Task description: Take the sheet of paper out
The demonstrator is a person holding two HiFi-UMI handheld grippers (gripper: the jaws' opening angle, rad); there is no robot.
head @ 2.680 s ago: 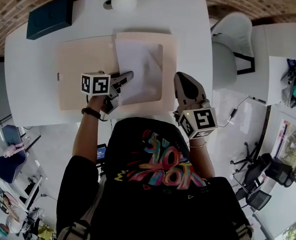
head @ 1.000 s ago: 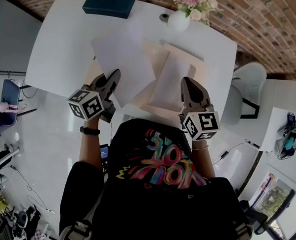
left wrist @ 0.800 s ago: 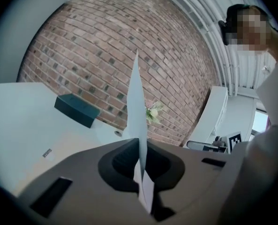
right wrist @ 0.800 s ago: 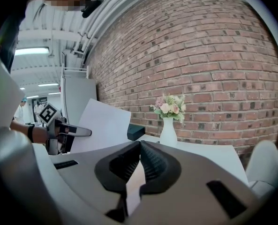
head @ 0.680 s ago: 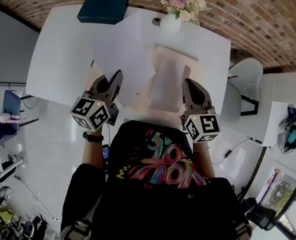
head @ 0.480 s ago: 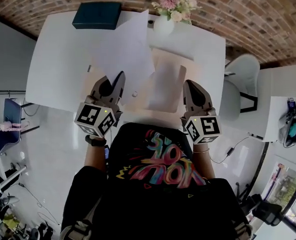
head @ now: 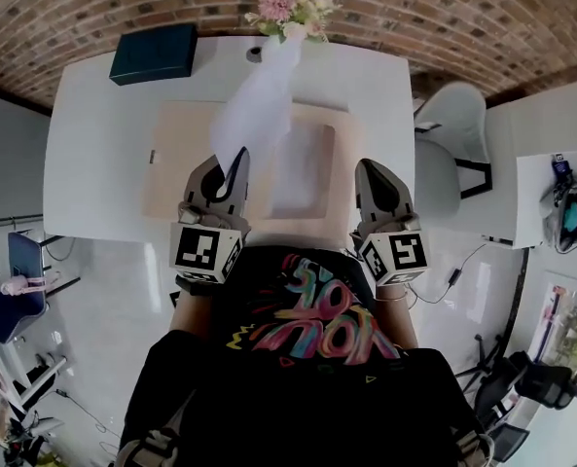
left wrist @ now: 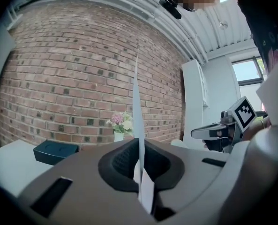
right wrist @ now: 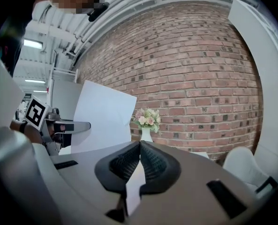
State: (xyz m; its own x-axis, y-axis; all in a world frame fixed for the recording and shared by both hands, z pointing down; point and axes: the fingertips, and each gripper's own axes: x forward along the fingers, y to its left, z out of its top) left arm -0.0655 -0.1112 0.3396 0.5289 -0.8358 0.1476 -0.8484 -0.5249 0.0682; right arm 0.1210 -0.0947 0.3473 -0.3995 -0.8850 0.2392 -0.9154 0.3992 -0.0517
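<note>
My left gripper is shut on the near edge of a white sheet of paper. The sheet stands upright above the table and rises toward the vase. It appears edge-on in the left gripper view, as a thin white sheet pinched between the jaws of the left gripper. An open tan folder lies flat on the white table, with a white panel on its right half. My right gripper is shut beside the folder's right edge. Its jaws meet at the right gripper's tips, and nothing shows beyond them.
A vase of flowers stands at the table's far edge before a brick wall. At the far left lies a dark teal box. To the right of the table are a white chair and a second desk.
The left gripper has risen and rolled, so the sheet has gone from lying spread over the table to standing upright. The right gripper has lifted a little. The folder now lies flat.
</note>
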